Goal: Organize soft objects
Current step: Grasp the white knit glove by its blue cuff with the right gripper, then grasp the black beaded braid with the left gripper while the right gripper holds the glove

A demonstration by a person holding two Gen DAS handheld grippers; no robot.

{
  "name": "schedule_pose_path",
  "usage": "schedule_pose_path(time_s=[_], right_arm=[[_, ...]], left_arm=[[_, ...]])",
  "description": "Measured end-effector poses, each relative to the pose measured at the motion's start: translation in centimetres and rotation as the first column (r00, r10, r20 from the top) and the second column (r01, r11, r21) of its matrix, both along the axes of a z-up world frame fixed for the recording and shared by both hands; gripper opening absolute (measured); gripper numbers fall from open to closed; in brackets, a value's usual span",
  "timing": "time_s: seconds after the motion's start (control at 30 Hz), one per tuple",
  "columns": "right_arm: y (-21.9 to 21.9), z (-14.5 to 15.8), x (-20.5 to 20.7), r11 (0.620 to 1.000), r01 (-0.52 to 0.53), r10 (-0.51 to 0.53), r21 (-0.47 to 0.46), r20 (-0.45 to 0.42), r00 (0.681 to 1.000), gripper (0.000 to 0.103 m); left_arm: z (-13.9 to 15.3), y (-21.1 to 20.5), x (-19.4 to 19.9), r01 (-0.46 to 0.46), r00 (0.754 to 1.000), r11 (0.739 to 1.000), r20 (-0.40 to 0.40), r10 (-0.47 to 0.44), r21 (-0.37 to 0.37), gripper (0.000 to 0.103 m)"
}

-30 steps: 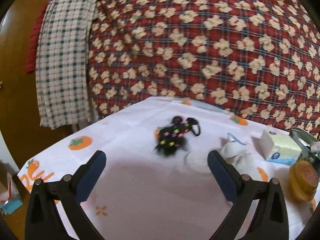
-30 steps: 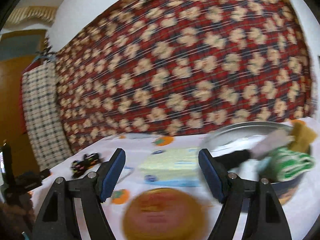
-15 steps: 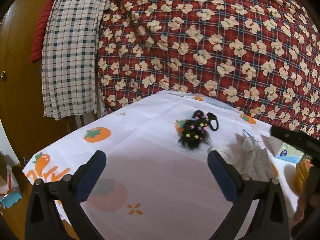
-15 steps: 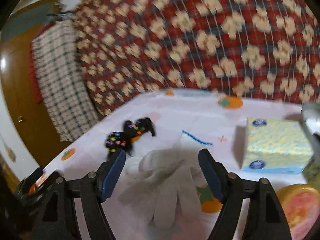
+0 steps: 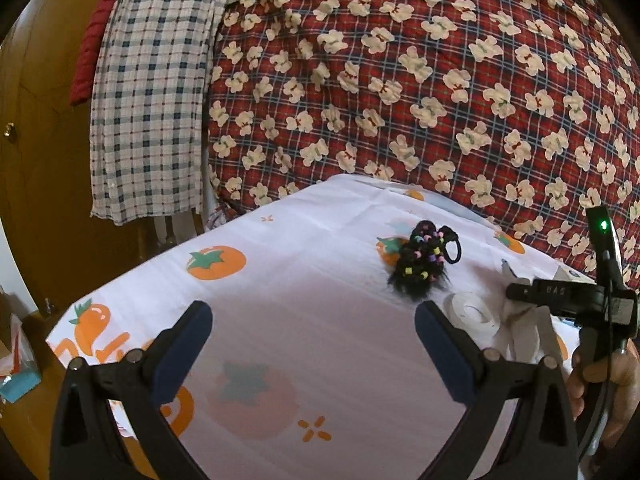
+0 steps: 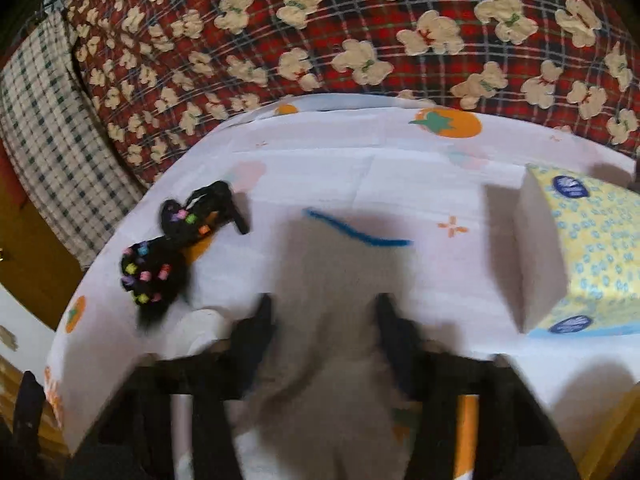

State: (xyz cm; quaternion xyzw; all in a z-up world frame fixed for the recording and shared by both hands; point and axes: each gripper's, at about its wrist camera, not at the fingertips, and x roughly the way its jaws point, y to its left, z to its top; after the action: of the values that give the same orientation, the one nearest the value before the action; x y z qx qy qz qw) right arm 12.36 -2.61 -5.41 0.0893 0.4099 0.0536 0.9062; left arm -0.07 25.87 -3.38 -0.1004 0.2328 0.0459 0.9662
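Observation:
A grey-white glove [image 6: 324, 280] lies on the tomato-print tablecloth [image 6: 400, 168]. My right gripper [image 6: 322, 312] points down over it, and its jaws are closing with the glove filling the gap and both blurred pads against it. In the left wrist view the glove [image 5: 524, 328] shows under the right gripper's black body [image 5: 560, 294]. A black hair-tie bundle with coloured beads [image 5: 420, 264] [image 6: 160, 264] lies left of the glove. My left gripper [image 5: 312, 312] hovers open over bare cloth, short of the bundle, holding nothing.
A white tape roll [image 5: 472, 312] [image 6: 200, 328] sits between bundle and glove. A blue pipe cleaner [image 6: 352, 232] lies behind the glove and a yellow tissue pack [image 6: 592, 248] to its right. A red patterned quilt [image 5: 440, 80] backs the table. A hand [image 5: 600, 372] grips the right tool.
The right gripper swung left and down from the bowl and tissue pack onto the glove, and its jaws narrowed around it. The left gripper shifted a little and stayed open.

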Motion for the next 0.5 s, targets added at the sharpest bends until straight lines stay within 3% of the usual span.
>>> schedule_pose_path(time_s=[0.03,0.1,0.2,0.27,0.4,0.5], right_arm=[[-0.4,0.0,0.1,1.0,-0.023,0.024,0.017,-0.008,1.0,0.024],[-1.2,0.0,0.1,0.996,-0.032,0.034,0.084,-0.022,0.999,0.016],[-2.1,0.6,-0.4,0.98,-0.05,0.049,0.191,0.007,0.999,0.013],[-2.4,1.9,-1.4,0.971,-0.074,0.058,0.225,0.078,0.995,0.013],[-1.9,4.9,-3.7,0.978,-0.116,0.07,0.176,0.243,0.967,0.013],[-1.5,5.8,-4.4,0.982,-0.119,0.074,0.145,0.284,0.956,0.013]], left_arm=[[0.0,-0.1,0.1,0.004,1.0,1.0,-0.002,-0.004,0.0,0.102],[0.2,-0.4,0.4,0.017,1.0,1.0,-0.006,-0.017,0.006,0.102],[0.9,-1.2,1.2,0.063,0.998,0.998,-0.006,-0.063,0.018,0.102],[1.5,-1.9,2.0,0.111,0.994,0.993,-0.014,-0.111,0.027,0.102],[2.6,-4.0,4.0,0.213,0.977,0.974,-0.036,-0.21,0.073,0.102],[3.1,-5.7,6.0,0.258,0.966,0.96,-0.066,-0.252,0.112,0.102]])
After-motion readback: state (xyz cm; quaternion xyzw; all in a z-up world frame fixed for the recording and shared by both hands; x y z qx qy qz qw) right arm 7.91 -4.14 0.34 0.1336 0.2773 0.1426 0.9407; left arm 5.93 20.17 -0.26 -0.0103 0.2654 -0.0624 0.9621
